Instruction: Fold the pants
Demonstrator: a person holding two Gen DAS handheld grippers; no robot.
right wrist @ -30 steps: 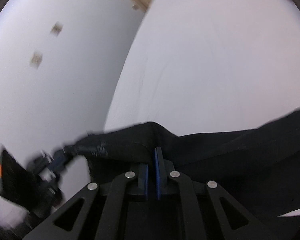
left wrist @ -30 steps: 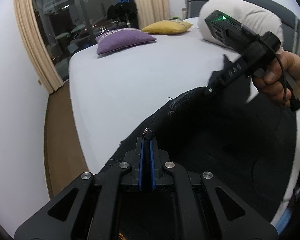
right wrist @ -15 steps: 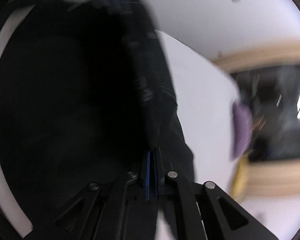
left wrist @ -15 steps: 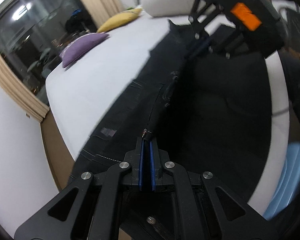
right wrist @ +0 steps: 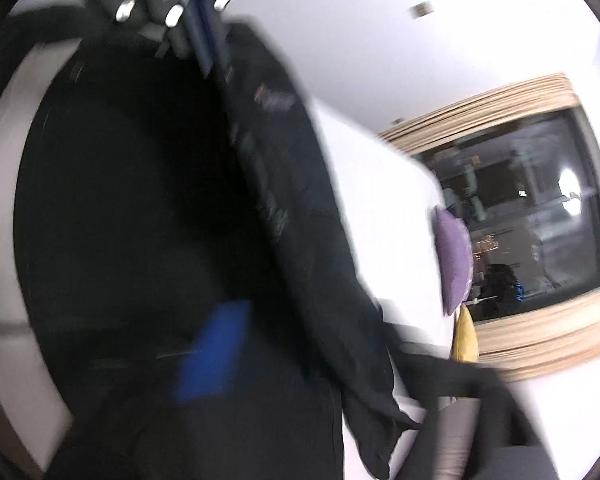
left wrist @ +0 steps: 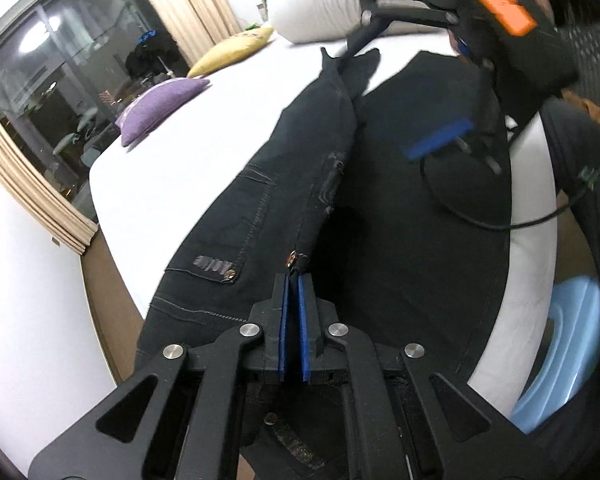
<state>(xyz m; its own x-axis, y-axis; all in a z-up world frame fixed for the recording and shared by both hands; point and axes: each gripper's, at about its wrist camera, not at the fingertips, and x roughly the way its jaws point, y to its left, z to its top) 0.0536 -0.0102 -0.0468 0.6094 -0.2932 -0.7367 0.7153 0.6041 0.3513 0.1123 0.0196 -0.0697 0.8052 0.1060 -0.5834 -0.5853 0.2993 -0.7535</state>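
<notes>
My left gripper (left wrist: 293, 280) is clenched on the waistband of the black pants (left wrist: 284, 168), right beside a small metal rivet. The pants lie stretched along the white bed (left wrist: 188, 140), from the edge near me up toward the big white pillow (left wrist: 312, 8) at the head end. My right gripper (left wrist: 396, 80) is at that far end of the pants, with its fingers spread wide apart: one blue pad (left wrist: 436, 140) hangs free above the fabric, and the other finger reaches the pant tip. A purple cushion (left wrist: 160, 106) and a yellow cushion (left wrist: 228, 50) rest near the window-side edge of the bed. The right wrist view is blurred.
</notes>
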